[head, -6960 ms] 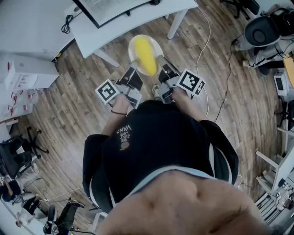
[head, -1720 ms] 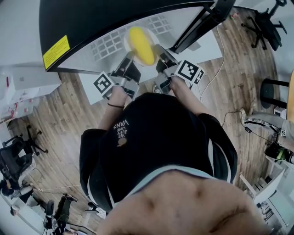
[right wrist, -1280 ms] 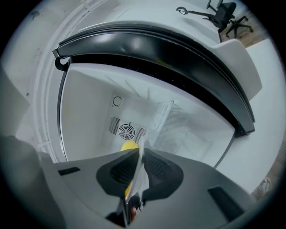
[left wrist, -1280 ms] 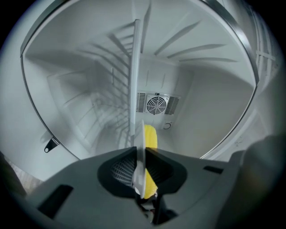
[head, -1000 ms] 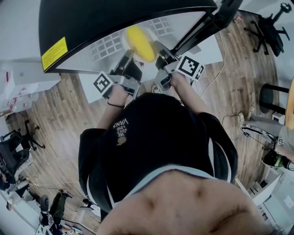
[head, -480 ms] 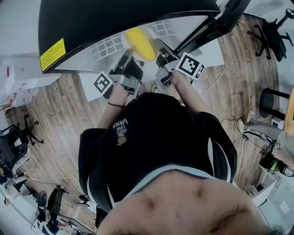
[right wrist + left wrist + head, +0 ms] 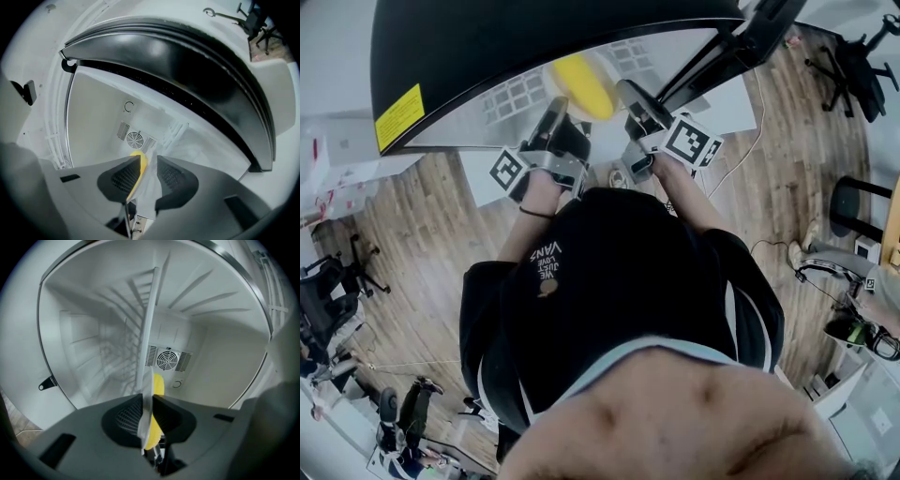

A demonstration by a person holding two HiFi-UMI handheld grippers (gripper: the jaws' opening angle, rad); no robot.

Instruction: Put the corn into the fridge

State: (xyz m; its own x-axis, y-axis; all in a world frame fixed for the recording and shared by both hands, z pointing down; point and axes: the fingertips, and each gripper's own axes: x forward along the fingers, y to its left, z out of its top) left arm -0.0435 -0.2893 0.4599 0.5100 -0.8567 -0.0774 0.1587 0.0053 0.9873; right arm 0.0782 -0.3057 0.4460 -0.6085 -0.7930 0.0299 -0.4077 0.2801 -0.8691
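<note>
The yellow corn cob on its round white plate is inside the black fridge; the left hand-held gripper clamps the rim, the right hand-held gripper has just been opening its jaws round it, so the left probably lets go next.

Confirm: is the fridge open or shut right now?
Open. Both gripper views look straight into the fridge, past the plate of corn, to white inner walls and the fan vent at the back.

shirt: black, white sleeve stripes | back print: white-gold | wristband: dark
</note>
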